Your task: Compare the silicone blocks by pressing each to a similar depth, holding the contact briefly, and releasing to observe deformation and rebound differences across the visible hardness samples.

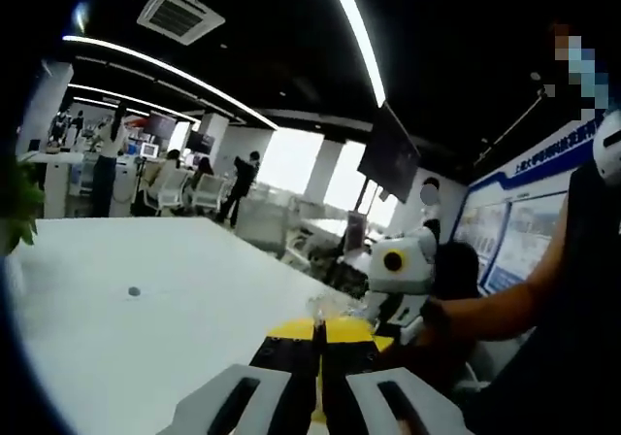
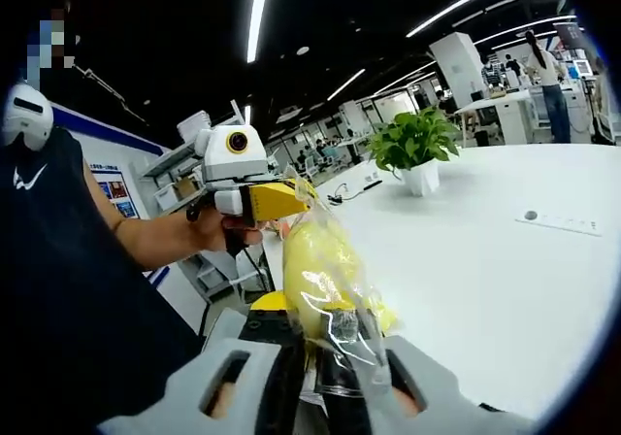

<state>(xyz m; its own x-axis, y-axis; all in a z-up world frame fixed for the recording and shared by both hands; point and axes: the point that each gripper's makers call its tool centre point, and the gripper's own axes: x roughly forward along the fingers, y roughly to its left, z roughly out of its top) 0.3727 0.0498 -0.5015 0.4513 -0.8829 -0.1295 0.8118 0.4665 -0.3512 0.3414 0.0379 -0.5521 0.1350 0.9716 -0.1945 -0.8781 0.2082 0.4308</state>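
Observation:
A clear plastic bag with a pale yellow silicone block inside hangs between the two grippers, above the white table's near edge. In the right gripper view my right gripper is shut on the bag's lower end, its black fingers pressed against the crinkled film. My left gripper, held by a hand, comes in from the left and pinches the bag's top corner with its yellow jaws. In the left gripper view my left gripper has its jaws together, with a scrap of clear film at the tips. The right gripper sits just beyond.
A large white table spreads to the right, with a potted plant, a flat white strip and a small grey disc on it. The person's dark-sleeved arm is at the left. Desks, chairs and people stand far behind.

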